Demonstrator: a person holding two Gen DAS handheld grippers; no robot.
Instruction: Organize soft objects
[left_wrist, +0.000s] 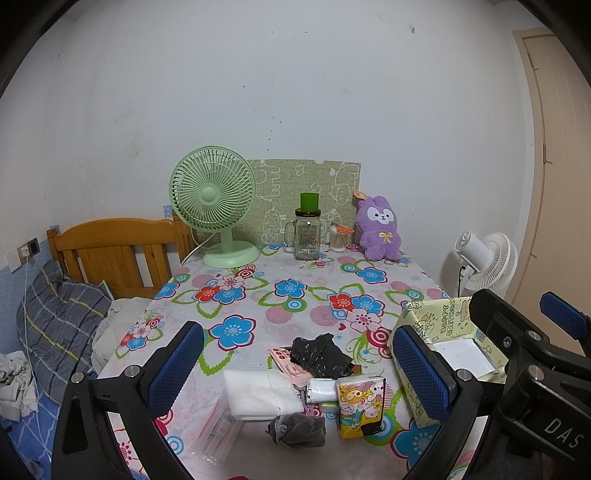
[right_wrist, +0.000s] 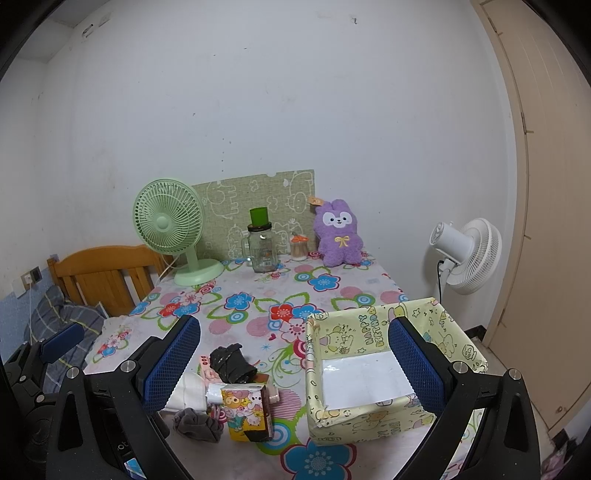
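Blue-padded fingers spread wide on both the left gripper (left_wrist: 299, 363) and right gripper (right_wrist: 295, 363), each empty above a floral table (left_wrist: 258, 295). Tissue pack (left_wrist: 360, 404), grey sock (left_wrist: 297, 430) and white cloth (left_wrist: 258, 393) lie clustered, yellow box (right_wrist: 373, 373) at their 3 o'clock.

A crumpled black plastic bag (left_wrist: 319, 352) is lying on a pink printed packet (left_wrist: 282, 357). Just in front, a folded white cloth (left_wrist: 258, 393) is lying flat beside a small white wrapped roll (left_wrist: 322, 390), a cartoon-printed yellow tissue pack (left_wrist: 361, 405) and a balled grey sock (left_wrist: 298, 430). To their right an open yellow paper-wrapped box (right_wrist: 373, 369) is sitting upright, holding only a white sheet.
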